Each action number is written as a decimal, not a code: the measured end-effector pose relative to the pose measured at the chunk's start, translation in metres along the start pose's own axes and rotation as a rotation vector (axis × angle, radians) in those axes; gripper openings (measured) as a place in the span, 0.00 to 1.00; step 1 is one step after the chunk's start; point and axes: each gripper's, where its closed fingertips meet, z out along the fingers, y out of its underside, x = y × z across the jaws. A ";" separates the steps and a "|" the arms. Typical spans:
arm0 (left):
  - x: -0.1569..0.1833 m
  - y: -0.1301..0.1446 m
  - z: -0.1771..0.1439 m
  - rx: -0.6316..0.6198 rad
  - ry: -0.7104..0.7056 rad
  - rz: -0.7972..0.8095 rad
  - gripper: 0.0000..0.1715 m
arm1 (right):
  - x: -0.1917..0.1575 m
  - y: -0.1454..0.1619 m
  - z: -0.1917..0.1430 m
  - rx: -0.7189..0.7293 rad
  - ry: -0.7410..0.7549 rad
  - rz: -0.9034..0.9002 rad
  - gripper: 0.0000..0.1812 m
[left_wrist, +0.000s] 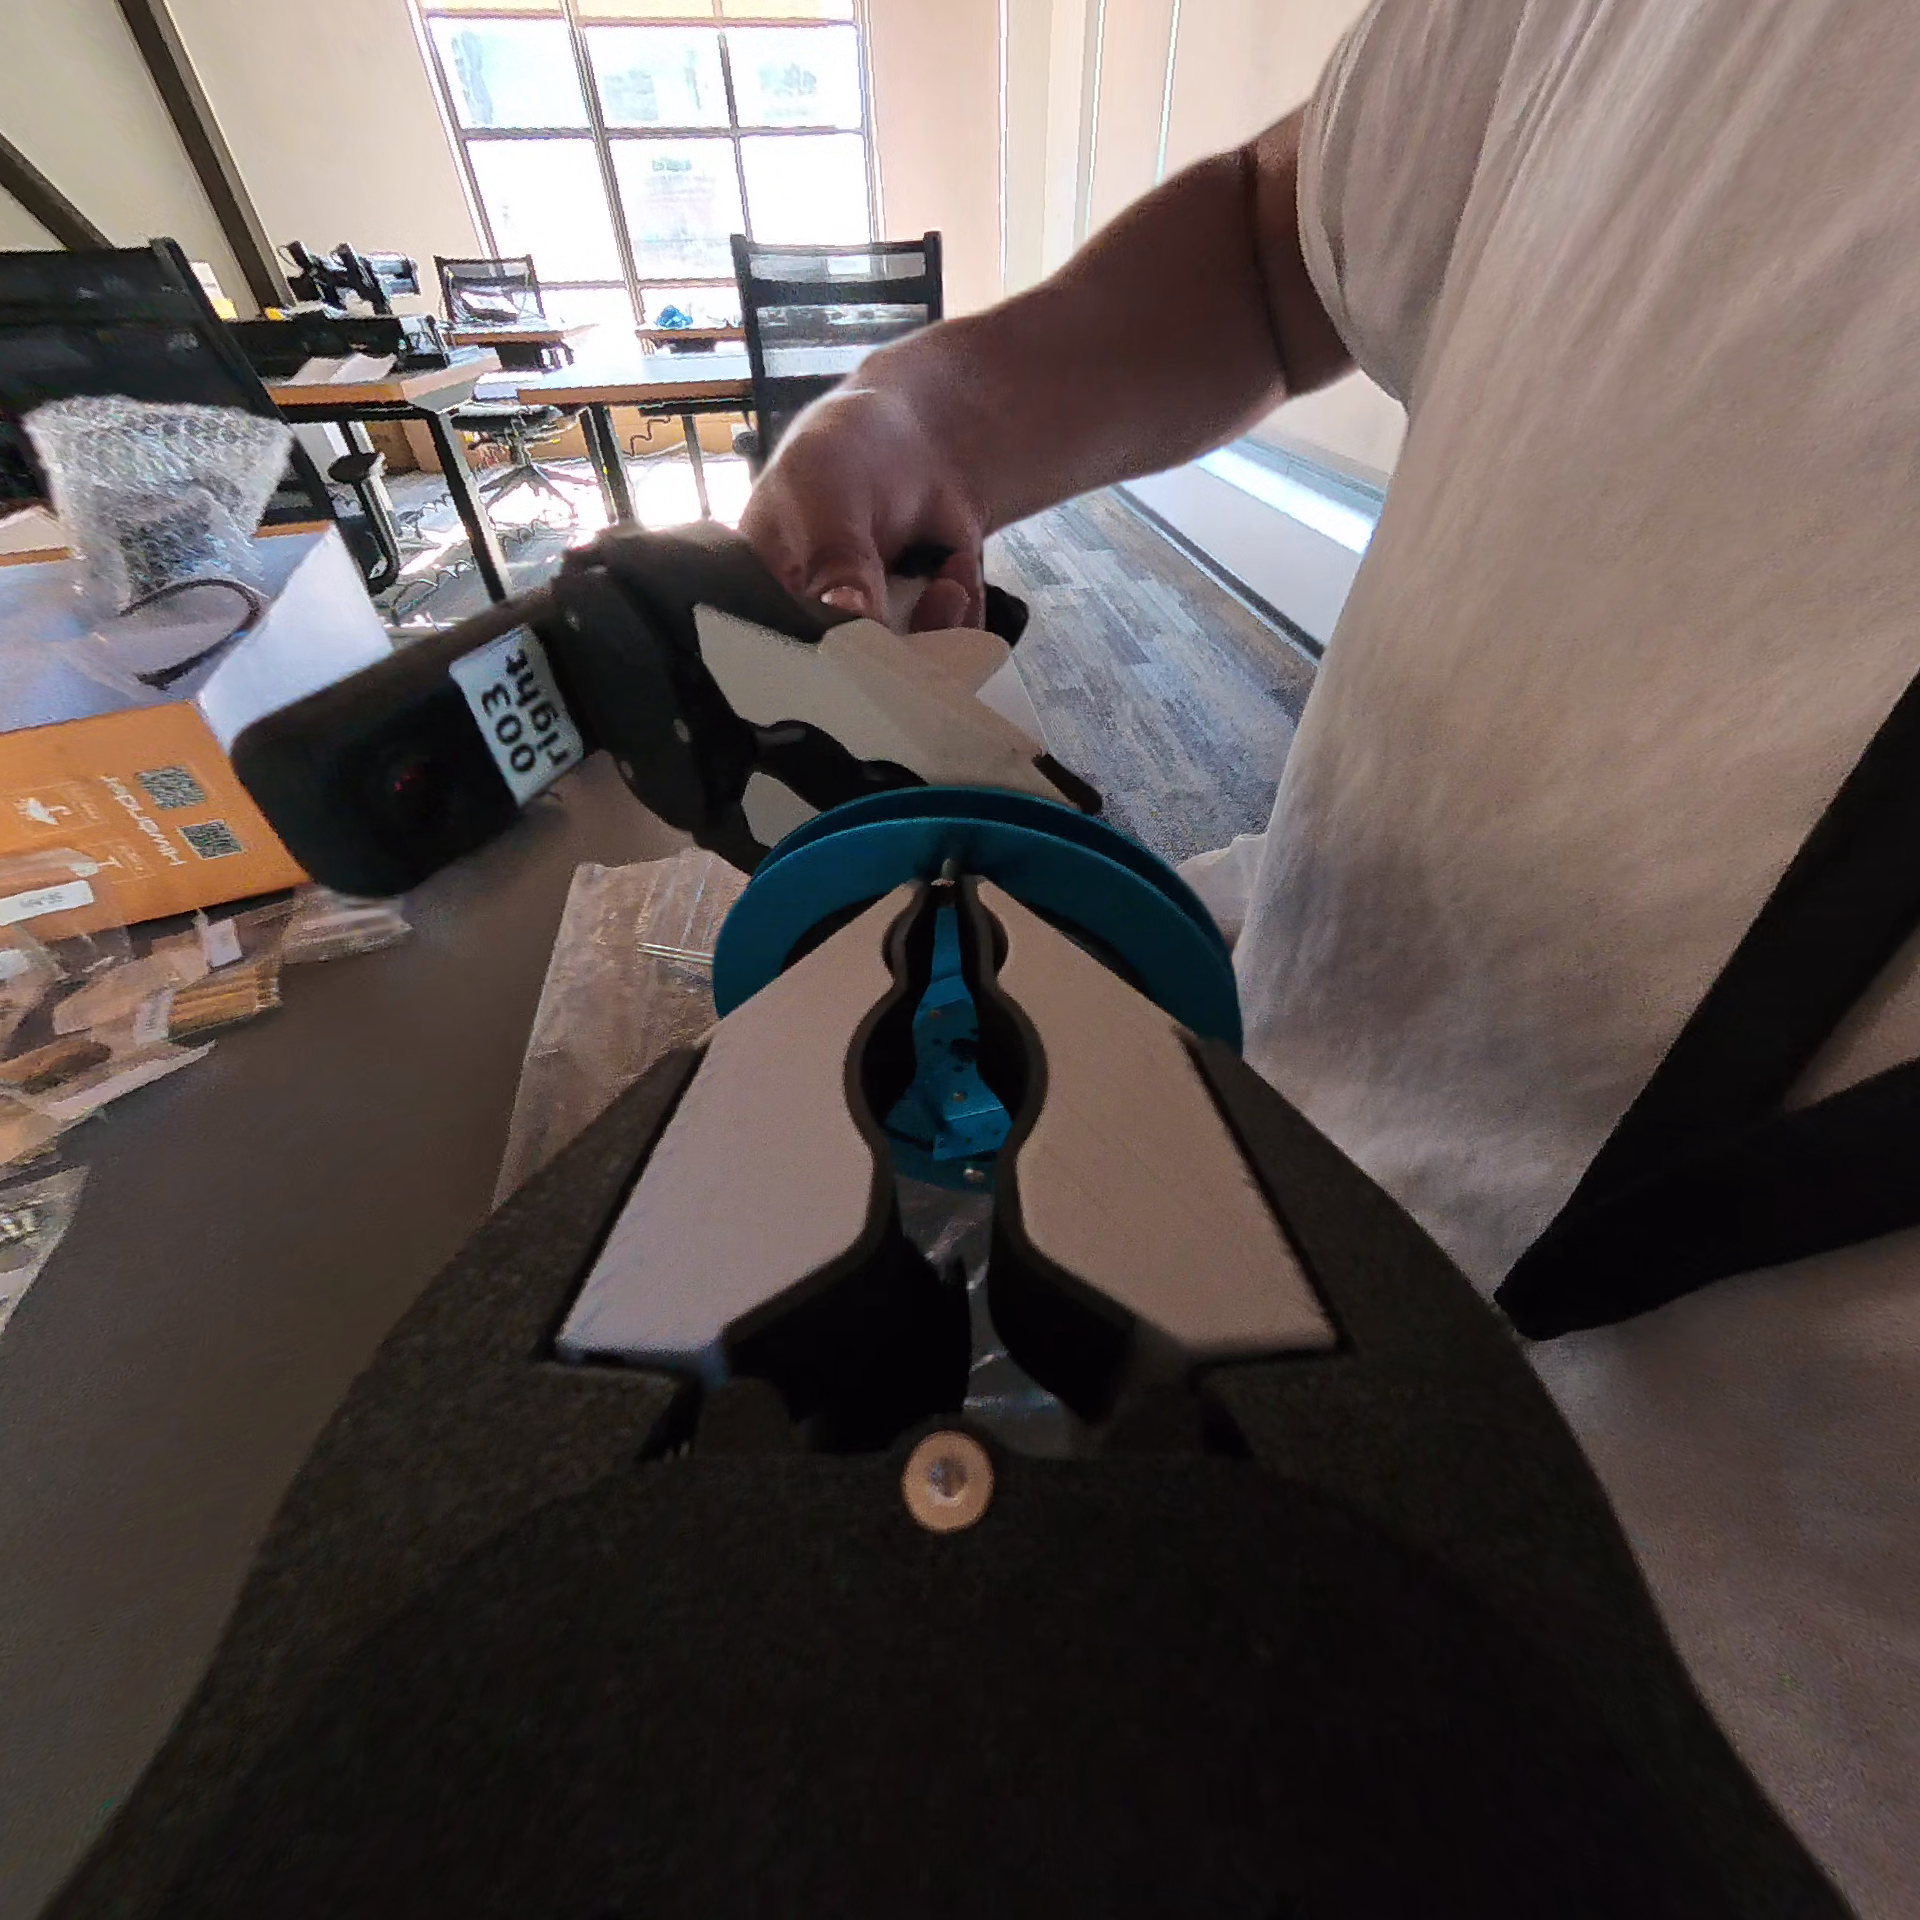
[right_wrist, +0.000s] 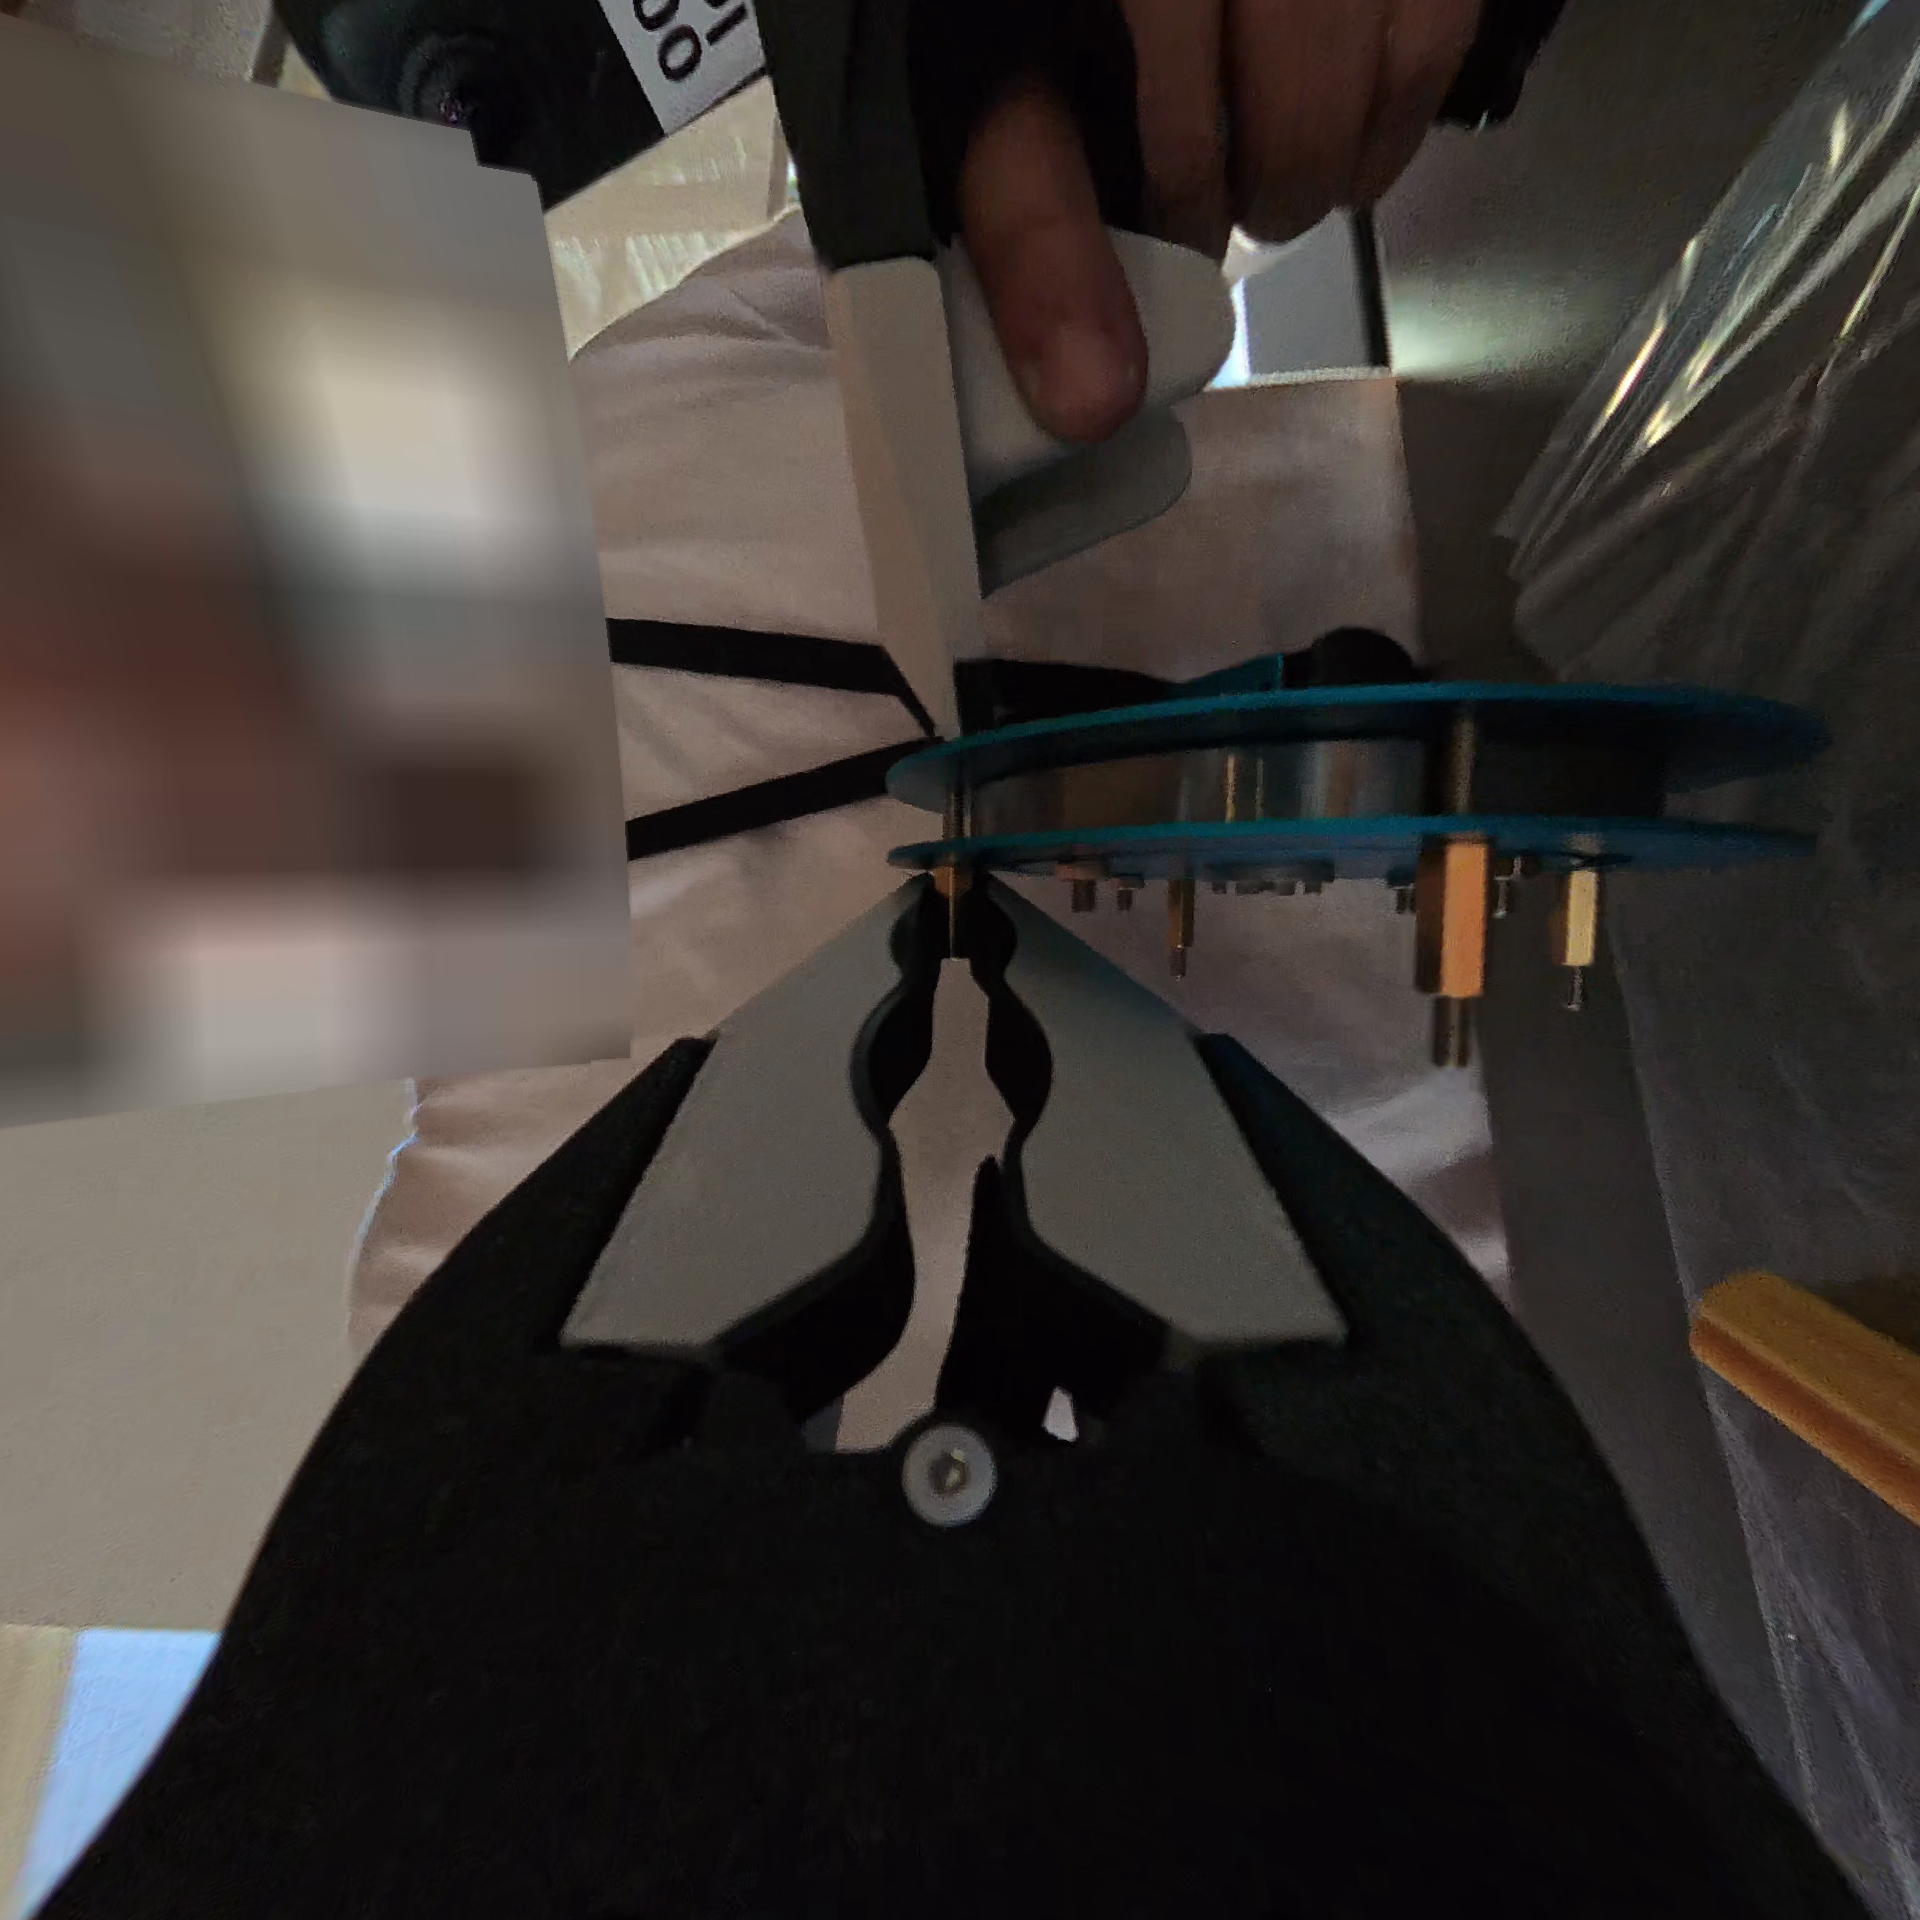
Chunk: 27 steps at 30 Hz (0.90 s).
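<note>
Left tongs pinching blue disc assembly rim, right tongs clamping its brass standoff (underside).

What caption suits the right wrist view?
Right gripper pinches a brass standoff beneath a blue two-disc assembly.

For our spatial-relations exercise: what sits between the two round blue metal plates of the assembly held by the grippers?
Between the upper blue plate and lower blue plate, the right wrist view shows a silvery metal drum and thin upright posts.

Daylight from rear window, glare on floor; fisheye bending at edges; right view dim, backlit, soft.
</note>
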 end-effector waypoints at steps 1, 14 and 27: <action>-0.002 0.000 -0.002 -0.008 -0.008 0.004 0.02 | 0.001 -0.003 0.000 0.019 0.047 -0.038 0.01; -0.040 0.006 -0.019 -0.029 -0.198 -0.147 0.09 | 0.032 -0.034 -0.020 0.260 0.474 -0.333 0.01; -0.049 0.016 -0.015 0.077 -0.176 -0.510 0.03 | 0.039 -0.048 -0.030 0.219 0.842 -0.725 0.04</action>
